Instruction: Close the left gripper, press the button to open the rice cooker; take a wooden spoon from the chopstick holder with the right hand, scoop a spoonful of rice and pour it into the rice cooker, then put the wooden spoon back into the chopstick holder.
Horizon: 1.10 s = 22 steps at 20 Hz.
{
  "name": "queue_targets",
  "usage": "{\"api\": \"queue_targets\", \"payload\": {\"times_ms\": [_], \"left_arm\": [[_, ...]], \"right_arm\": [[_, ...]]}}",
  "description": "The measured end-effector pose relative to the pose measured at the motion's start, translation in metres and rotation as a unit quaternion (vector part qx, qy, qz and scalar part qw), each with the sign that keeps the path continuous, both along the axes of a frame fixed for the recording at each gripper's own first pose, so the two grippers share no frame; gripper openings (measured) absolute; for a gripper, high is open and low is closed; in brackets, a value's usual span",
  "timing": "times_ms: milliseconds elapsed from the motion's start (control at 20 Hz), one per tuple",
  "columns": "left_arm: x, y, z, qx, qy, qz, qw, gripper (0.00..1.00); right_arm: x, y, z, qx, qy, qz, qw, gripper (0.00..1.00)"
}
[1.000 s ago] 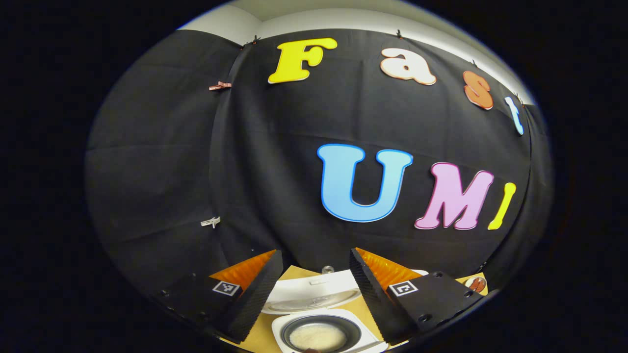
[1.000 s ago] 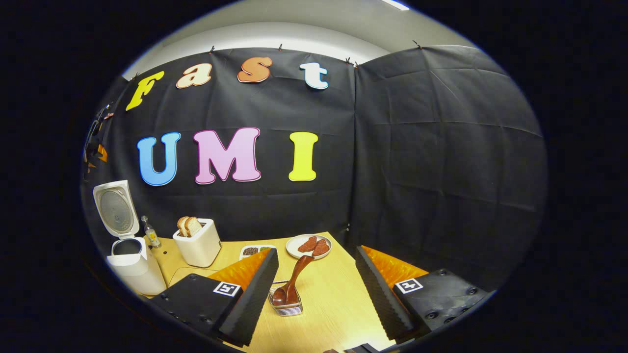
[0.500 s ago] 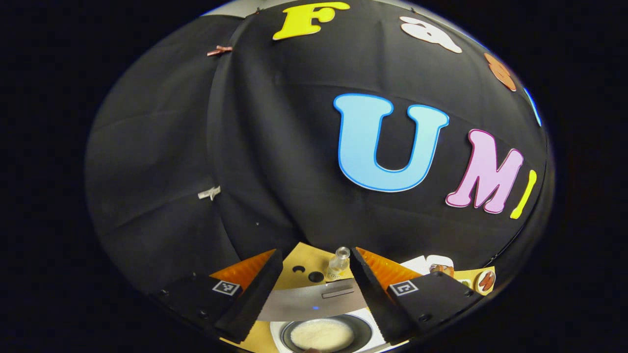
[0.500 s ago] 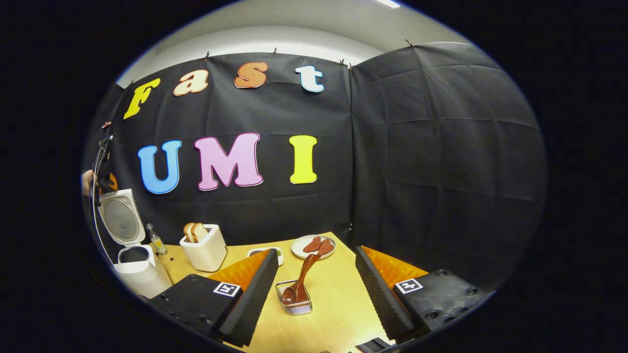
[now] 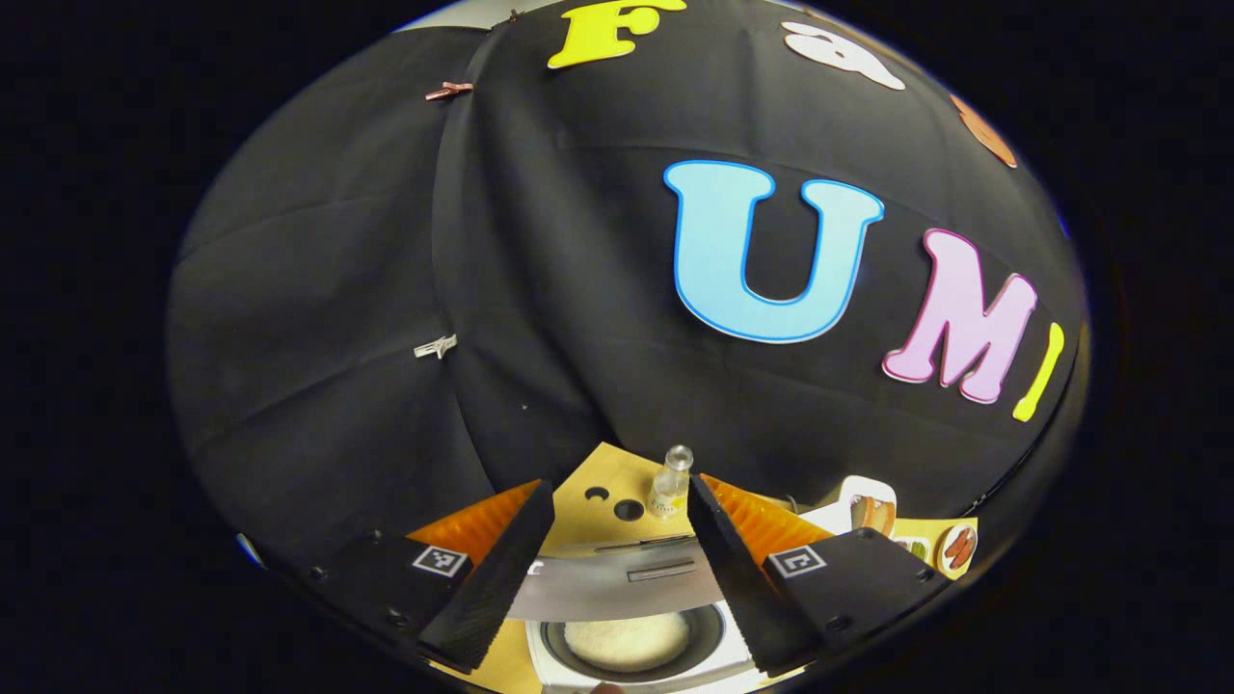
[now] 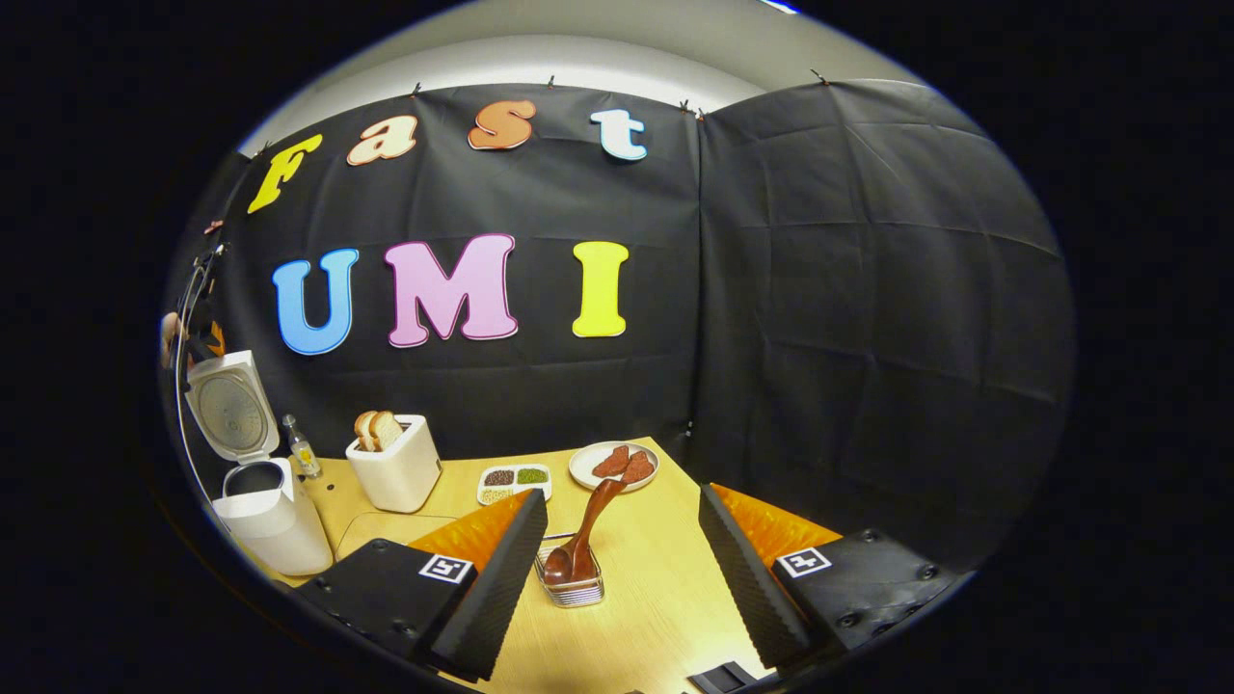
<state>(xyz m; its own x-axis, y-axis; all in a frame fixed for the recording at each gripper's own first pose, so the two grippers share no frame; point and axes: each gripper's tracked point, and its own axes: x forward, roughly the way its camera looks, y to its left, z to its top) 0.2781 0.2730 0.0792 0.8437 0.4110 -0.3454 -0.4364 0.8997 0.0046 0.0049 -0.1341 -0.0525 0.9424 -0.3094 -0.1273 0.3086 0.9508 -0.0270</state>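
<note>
Left gripper view: the left gripper (image 5: 611, 569) hangs over the rice cooker (image 5: 636, 648), jaws spread wide and empty. At 6 o'clock the pot holds white rice (image 5: 627, 639). The raised lid (image 5: 617, 588) crosses between the fingers, edge-on. Presumably the gripper sits here because the lid is its concern. At 12 o'clock of the lid a small bottle (image 5: 668, 481) stands on the desk (image 5: 588, 477).

Right gripper view: the right gripper (image 6: 617, 569) has its jaws parted, nothing held. Between them, just ahead, the wooden spoon (image 6: 590, 530) leans in the wire chopstick holder (image 6: 575, 586), bowl down, handle tilted toward 1 o'clock; it looks already returned. At 9 o'clock the rice cooker stands with its lid upright. Toaster (image 6: 395, 470), a grain tray (image 6: 514, 479) and a plate (image 6: 612, 465) lie along 11 to 12 o'clock, well apart from the holder.
</note>
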Motion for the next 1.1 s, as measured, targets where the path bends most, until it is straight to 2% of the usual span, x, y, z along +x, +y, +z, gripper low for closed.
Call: {"api": "queue_targets", "payload": {"times_ms": [350,600,1100], "left_arm": [[-0.06,-0.053,-0.087,-0.049,0.033,-0.009,0.998,0.98],[-0.071,-0.067,-0.127,-0.013,0.045,-0.005,0.999,0.98],[-0.086,-0.079,-0.203,-0.014,0.089,0.003,0.996,0.99]], "right_arm": [[0.018,0.021,-0.012,0.014,0.019,0.051,0.998,0.98],[0.025,0.03,-0.026,0.005,0.045,0.084,0.995,0.98],[0.032,0.029,-0.047,0.004,0.073,0.117,0.99,0.98]]}}
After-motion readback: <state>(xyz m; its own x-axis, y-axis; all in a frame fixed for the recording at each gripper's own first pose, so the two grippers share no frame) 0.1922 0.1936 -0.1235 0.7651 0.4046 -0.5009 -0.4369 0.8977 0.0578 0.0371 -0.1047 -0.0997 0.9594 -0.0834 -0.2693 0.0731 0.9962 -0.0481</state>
